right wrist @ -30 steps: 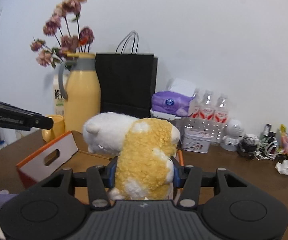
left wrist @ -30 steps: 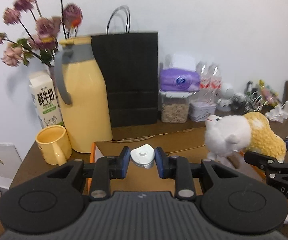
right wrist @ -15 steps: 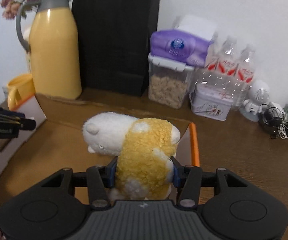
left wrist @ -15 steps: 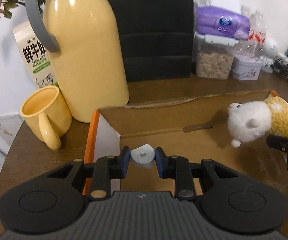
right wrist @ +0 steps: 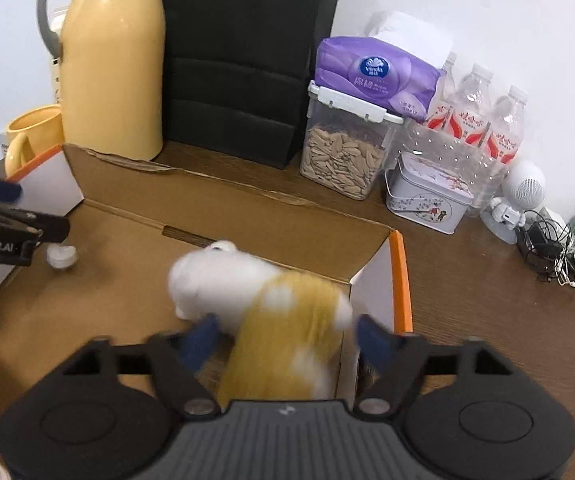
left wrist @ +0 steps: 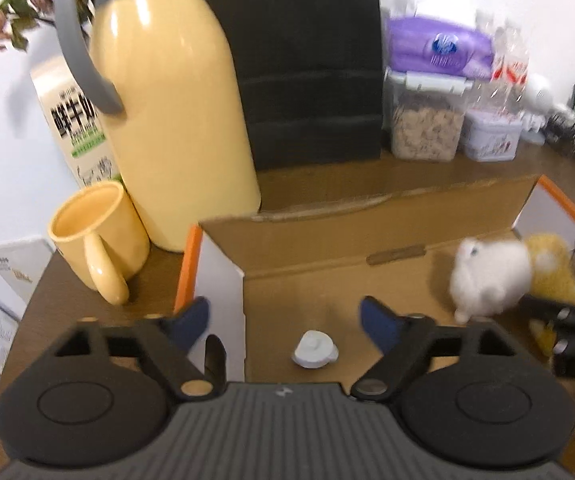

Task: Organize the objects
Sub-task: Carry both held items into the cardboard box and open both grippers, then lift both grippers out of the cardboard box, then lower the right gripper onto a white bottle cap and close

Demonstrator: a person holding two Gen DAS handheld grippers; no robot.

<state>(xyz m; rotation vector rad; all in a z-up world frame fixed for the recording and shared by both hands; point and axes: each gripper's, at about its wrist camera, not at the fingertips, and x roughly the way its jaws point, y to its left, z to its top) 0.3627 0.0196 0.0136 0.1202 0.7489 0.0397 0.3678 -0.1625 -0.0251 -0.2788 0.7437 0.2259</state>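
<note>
The release step is in hand. Inside the open brown cardboard box (left wrist: 387,240), the white-and-yellow plush toy (right wrist: 271,312) is seen between the right gripper (right wrist: 287,334) jaws, just opened. The small white plastic cap (left wrist: 313,354) lies on the box floor below the left gripper (left wrist: 285,320), likewise just opened. Withdrawal of both grippers is judged next.

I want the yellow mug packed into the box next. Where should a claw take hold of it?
Grip the yellow mug across its rim wall from above. It stands upright with its mouth open, and the handle faces forward, so come at the rim beside it. The thermos stands close behind.
</note>
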